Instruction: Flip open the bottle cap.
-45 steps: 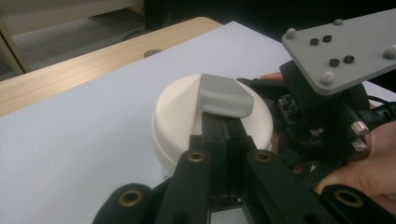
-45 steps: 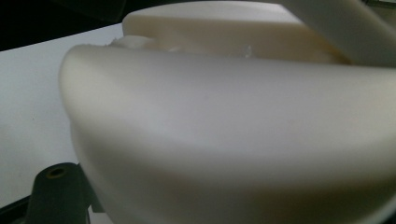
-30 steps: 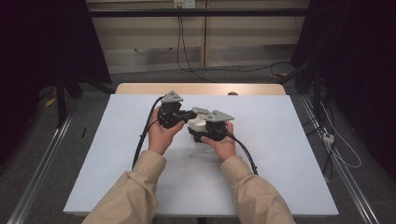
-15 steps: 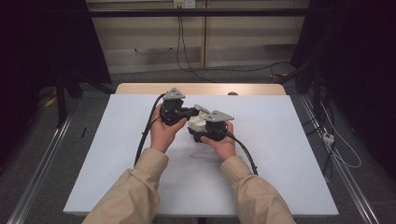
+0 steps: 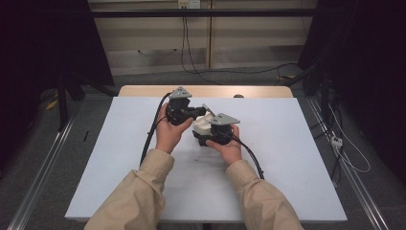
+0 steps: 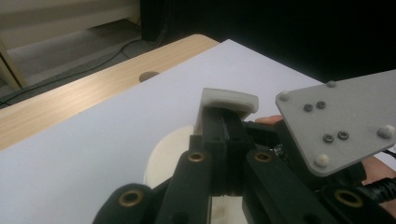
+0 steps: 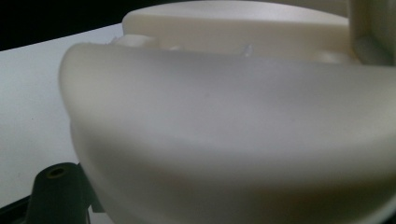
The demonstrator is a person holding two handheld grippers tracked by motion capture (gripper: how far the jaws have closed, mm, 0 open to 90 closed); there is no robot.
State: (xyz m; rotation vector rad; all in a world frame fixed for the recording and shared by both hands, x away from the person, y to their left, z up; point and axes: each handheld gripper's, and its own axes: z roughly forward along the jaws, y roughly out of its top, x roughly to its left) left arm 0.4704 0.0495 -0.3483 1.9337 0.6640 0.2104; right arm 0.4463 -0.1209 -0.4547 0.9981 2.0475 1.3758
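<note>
A cream plastic piece (image 5: 201,125) with a rounded body is held just above the white table (image 5: 287,143) at its middle. My right gripper (image 5: 205,133) is shut on this piece, which looms close in the right gripper view (image 7: 224,116). My left gripper (image 5: 198,113) comes in from the left with its jaws pressed together. In the left gripper view its tips (image 6: 225,122) rest against a small cream flap (image 6: 229,99) that stands up from the rounded body (image 6: 163,154). Whether the flap is pinched I cannot tell.
The white table top lies on a wooden desk (image 5: 143,90) whose far edge has a round hole (image 6: 149,75). Black cables (image 5: 152,134) trail from both grippers toward the person. Dark drapes, floor cables (image 5: 344,148) and rails flank the table.
</note>
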